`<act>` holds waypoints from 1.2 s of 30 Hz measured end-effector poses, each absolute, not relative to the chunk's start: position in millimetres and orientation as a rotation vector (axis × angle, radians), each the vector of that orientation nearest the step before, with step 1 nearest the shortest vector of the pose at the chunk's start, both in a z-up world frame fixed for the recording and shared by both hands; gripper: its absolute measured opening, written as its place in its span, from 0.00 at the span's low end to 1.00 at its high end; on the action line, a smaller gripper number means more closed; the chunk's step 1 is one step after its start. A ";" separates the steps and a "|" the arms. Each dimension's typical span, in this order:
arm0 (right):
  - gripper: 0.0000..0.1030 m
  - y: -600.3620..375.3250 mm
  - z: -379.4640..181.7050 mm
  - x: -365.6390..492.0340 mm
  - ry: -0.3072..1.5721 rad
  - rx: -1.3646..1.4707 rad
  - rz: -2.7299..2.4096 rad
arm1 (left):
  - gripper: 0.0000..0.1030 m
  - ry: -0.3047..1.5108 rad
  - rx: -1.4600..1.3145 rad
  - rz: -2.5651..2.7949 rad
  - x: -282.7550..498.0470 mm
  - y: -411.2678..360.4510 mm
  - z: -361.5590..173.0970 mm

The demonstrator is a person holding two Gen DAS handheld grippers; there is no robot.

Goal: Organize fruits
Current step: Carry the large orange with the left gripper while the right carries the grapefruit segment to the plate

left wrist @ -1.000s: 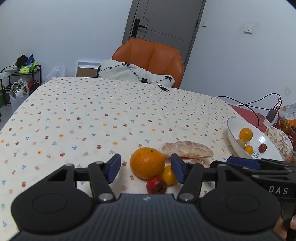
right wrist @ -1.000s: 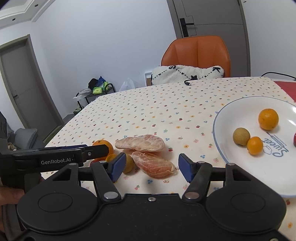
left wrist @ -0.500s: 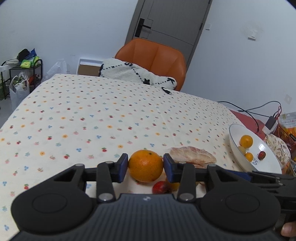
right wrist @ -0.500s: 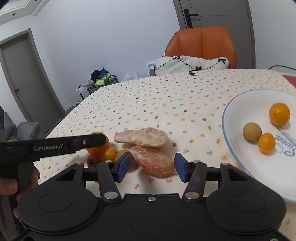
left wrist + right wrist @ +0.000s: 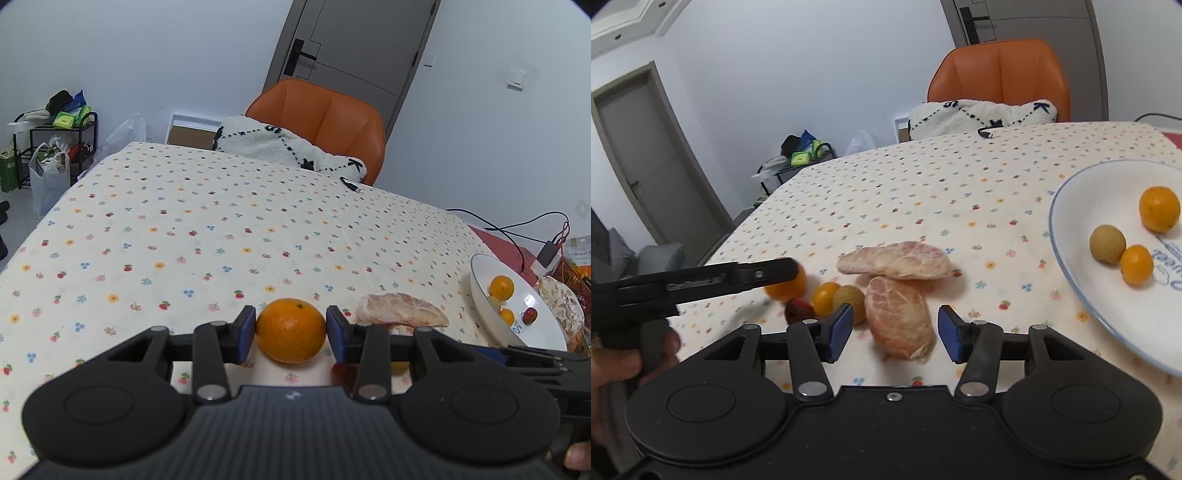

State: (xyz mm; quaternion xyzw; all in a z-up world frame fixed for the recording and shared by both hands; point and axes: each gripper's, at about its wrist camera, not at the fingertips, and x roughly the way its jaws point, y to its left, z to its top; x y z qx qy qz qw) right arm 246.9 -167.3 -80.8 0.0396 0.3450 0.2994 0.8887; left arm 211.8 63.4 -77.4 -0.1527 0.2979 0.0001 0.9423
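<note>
My left gripper [image 5: 291, 330] is shut on a large orange [image 5: 291, 331], both blue pads against its sides, just above the flowered tablecloth. In the right wrist view that orange [image 5: 787, 286] shows blurred behind the left gripper's arm. My right gripper [image 5: 896, 334] is open, its pads on either side of a peeled pomelo segment [image 5: 900, 321] with a gap on each side. A second pomelo segment [image 5: 894, 260] lies behind it. A red fruit [image 5: 798, 310], a small orange fruit [image 5: 825, 298] and a yellowish fruit [image 5: 851, 299] lie to its left.
A white bowl [image 5: 1082, 291] at the right holds an orange [image 5: 1159, 208], a small yellow-green fruit [image 5: 1107, 244] and a small orange fruit [image 5: 1137, 265]; the left wrist view also shows a red fruit [image 5: 529, 315] in it. An orange chair [image 5: 325, 118] with a white cushion stands beyond the table.
My left gripper closed on the large orange and raised it slightly. My right gripper moved forward and narrowed around the near pomelo segment.
</note>
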 end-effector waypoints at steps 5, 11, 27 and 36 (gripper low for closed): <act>0.50 -157.4 -85.7 248.4 0.694 0.037 0.620 | 0.39 0.610 -0.317 0.004 209.1 67.6 -77.5; 0.35 -153.3 -87.4 246.4 0.665 -0.014 0.617 | 0.39 0.600 -0.321 0.012 204.3 71.2 -73.1; 0.30 -188.3 -63.1 221.1 0.639 0.079 0.597 | 0.39 0.539 -0.313 -0.059 196.3 42.9 -34.9; 0.30 -233.8 -37.4 209.6 0.587 0.191 0.567 | 0.39 0.533 -0.283 -0.139 206.1 1.4 -21.3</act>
